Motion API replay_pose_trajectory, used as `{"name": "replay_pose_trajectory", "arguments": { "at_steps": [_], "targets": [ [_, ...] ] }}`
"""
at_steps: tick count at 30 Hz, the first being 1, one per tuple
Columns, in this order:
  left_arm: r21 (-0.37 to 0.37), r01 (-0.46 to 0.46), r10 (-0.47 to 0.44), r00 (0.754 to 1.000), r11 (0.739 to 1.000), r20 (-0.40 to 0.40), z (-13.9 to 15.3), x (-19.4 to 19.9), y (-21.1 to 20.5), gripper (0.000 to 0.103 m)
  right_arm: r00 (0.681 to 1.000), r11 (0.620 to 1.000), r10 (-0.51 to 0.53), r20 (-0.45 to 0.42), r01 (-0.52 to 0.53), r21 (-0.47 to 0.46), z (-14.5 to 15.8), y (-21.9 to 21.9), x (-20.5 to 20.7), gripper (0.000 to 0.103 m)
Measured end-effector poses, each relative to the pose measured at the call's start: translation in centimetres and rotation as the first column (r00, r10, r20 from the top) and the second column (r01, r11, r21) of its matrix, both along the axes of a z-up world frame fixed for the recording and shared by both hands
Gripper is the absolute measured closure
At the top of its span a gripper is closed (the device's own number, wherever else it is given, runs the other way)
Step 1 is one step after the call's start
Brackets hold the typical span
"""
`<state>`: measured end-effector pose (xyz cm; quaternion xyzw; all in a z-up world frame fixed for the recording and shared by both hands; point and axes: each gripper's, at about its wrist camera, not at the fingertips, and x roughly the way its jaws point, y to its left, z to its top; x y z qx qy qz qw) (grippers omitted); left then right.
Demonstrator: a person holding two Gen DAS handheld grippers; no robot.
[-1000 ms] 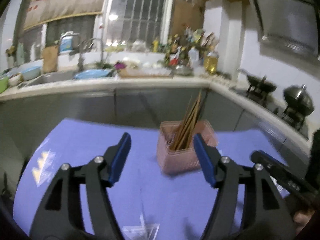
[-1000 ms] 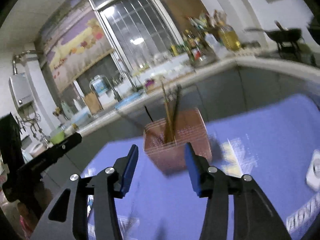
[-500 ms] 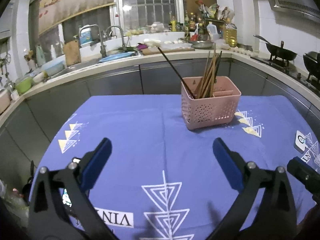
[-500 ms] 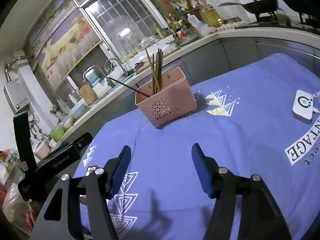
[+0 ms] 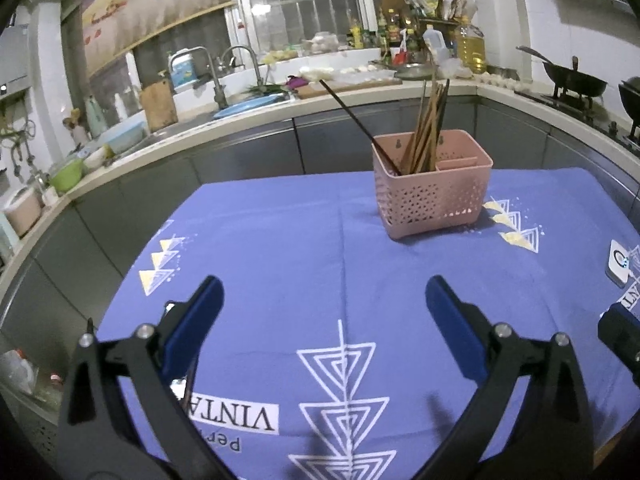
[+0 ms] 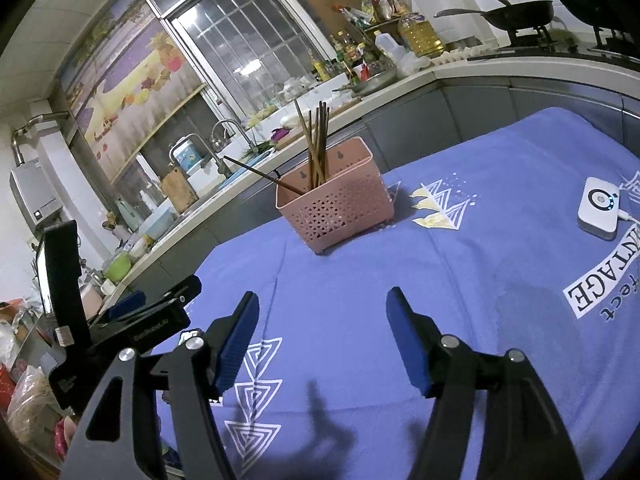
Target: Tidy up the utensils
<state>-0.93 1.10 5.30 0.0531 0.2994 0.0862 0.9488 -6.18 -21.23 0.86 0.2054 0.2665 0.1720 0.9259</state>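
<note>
The pink utensil basket (image 5: 432,190) stands on the blue tablecloth (image 5: 280,248), holding a bunch of chopsticks (image 5: 426,128), one dark chopstick (image 5: 360,128) leaning out. The left tool (image 5: 324,320) is wide open and empty. The right tool (image 6: 322,332) is opening, nothing between its jaws.

Chopsticks (image 5: 424,128) in basket (image 5: 432,200) on tablecloth (image 5: 280,248)

Kitchen surroundings, dim light.
Blue tablecloth (image 5: 280,248) with white triangle print and lettering; small white device (image 6: 599,209) near its right edge. Behind: sink taps (image 5: 240,64), green bowl (image 5: 66,174), oil bottle (image 5: 471,46), black wok (image 5: 576,82) on stove.
</note>
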Motion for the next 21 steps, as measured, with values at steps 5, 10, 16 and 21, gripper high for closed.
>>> {"name": "replay_pose_trajectory", "arguments": {
  "at_steps": [5, 10, 16, 21],
  "targets": [
    [-0.009, -0.008, 0.008, 1.000, 1.000, 0.012, 0.4, 0.0, -0.1, 0.006, 1.000, 1.000, 0.000, -0.002, 0.000, -0.001, 0.2, 0.1, -0.5, 0.035],
    [0.000, -0.036, 0.036, 0.999, 0.999, -0.005, 0.6, 0.3, -0.2, 0.006, 1.000, 1.000, -0.018, -0.013, 0.018, -0.009, 0.2, 0.1, -0.5, 0.028],
    [-0.032, -0.007, 0.006, 0.999, 0.999, -0.036, 0.5, 0.6, -0.2, 0.006, 0.996, 0.996, -0.084, -0.003, 0.084, -0.014, 0.5, -0.1, -0.9, 0.011],
    [0.013, 0.067, -0.066, 0.997, 0.998, -0.032, 0.7, 0.7, -1.1, 0.006, 0.995, 0.995, -0.102, 0.017, 0.102, 0.006, 0.6, -0.4, -1.1, 0.010]
  ]
}}
